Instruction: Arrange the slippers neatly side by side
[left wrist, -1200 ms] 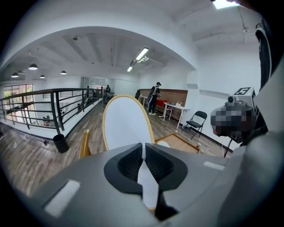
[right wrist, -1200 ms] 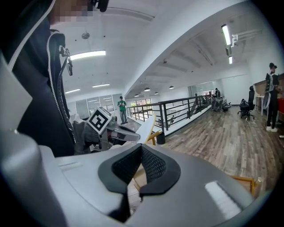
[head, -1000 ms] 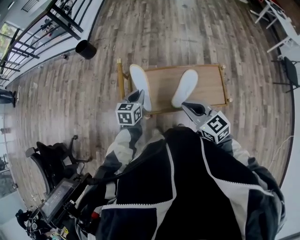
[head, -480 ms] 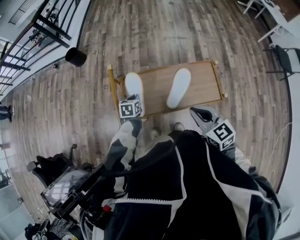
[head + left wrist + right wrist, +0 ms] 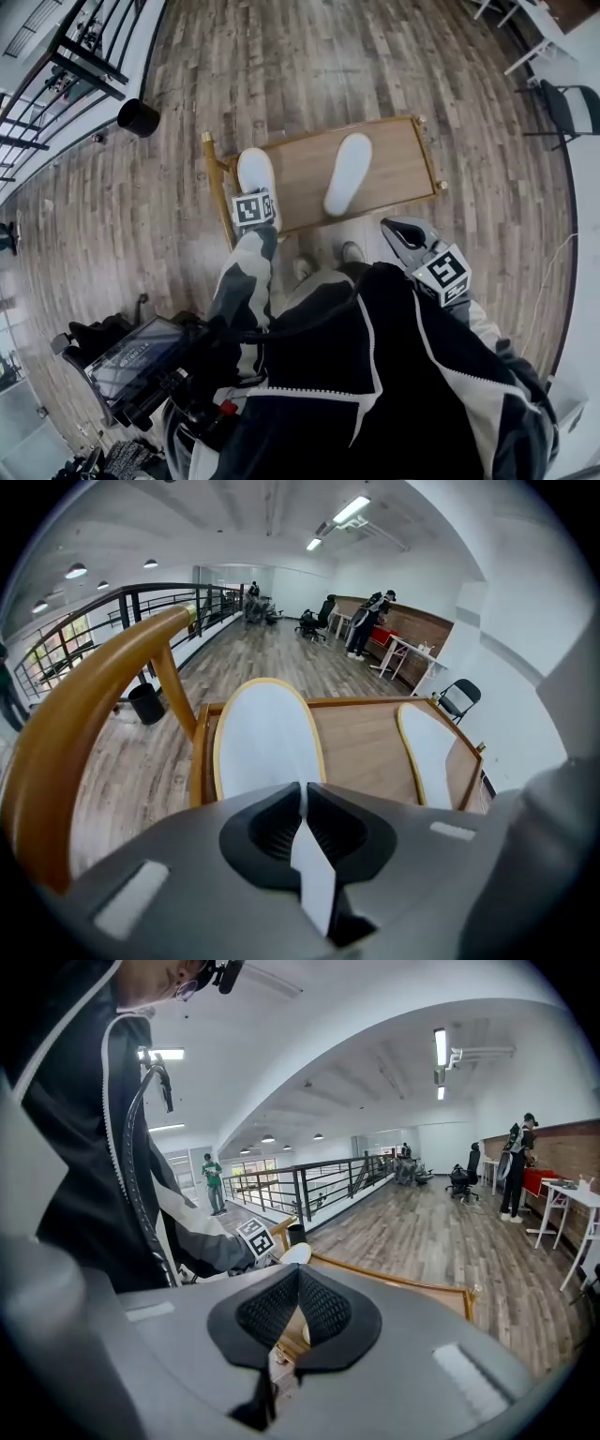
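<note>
Head view: the left arm (image 5: 246, 281) reaches forward and down, and the left gripper (image 5: 253, 197) tilts steeply, its jaws closed on the near edge of the left slipper (image 5: 255, 169) on the wooden table (image 5: 398, 159). The right slipper (image 5: 348, 173) lies well apart from it. The right gripper (image 5: 396, 230) is held back off the table, jaws together, empty.

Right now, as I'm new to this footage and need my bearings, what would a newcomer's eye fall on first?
Two white slippers lie apart on a low wooden rack: the left slipper at its left end, the right slipper near the middle, at different angles. The left gripper is shut on the left slipper's near edge. The right gripper hangs shut and empty, short of the rack.
</note>
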Demonstrator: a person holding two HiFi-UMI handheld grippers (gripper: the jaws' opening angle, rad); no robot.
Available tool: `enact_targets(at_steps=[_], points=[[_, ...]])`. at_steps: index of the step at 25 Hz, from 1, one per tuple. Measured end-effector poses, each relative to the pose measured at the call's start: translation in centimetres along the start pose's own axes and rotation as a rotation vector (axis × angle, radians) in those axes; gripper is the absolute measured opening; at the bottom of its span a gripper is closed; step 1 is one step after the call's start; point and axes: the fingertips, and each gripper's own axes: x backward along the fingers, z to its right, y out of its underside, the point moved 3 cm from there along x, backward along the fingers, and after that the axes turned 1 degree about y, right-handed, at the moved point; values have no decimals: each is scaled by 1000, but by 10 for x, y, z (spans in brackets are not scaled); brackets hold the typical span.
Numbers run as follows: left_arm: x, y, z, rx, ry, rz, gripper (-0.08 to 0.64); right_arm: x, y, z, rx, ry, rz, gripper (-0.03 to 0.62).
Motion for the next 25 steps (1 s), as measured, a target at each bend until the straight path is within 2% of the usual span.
enact_targets(at_steps=[4, 16, 20, 22, 25], points=[[-7, 4, -6, 40, -13, -12, 34, 4, 2, 0, -4, 10, -4, 5], [-18, 11, -19, 77, -55, -41, 36, 15, 11, -1, -13, 34, -20, 5], [-20, 8, -20, 100, -53, -31, 113, 14, 11, 2, -5, 25, -16, 5], [-21, 8, -16, 97, -44, -35, 179, 14, 10, 4, -4, 23, -16, 5], [-21, 7, -13, 89, -37, -30, 199, 11, 8, 3, 1, 15, -12, 5]])
